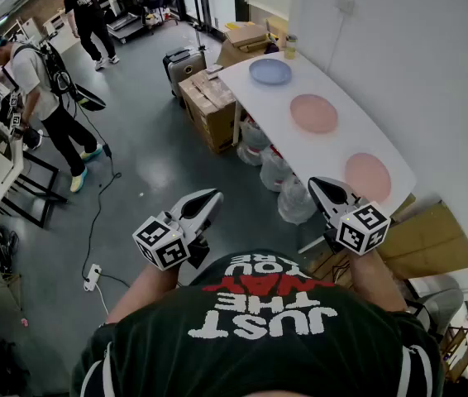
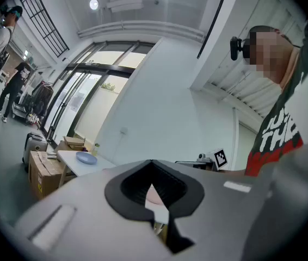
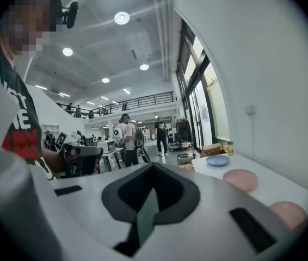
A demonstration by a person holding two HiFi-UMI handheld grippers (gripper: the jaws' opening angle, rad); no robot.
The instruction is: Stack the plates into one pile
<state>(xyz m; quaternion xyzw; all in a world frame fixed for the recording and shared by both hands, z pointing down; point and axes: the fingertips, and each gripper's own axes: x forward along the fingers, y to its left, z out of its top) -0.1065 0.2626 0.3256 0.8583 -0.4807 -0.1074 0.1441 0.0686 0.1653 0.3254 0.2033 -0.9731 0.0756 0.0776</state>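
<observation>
The left claw (image 1: 211,197) and right claw (image 1: 317,184) are held roughly level before the chest, each closed with nothing gripped. Three plates are spread apart along the bench (image 1: 333,149): a blue plate (image 1: 269,71) farthest, a middle pink plate (image 1: 313,112), and a near pink plate (image 1: 367,177) beside the right claw.

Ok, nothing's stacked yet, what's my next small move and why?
Probably open the right tool and bring it to the near pink plate. That plate lies closest to it on the white table, apart from the middle pink plate and the blue plate, and the tool's jaws are shut and empty.
</observation>
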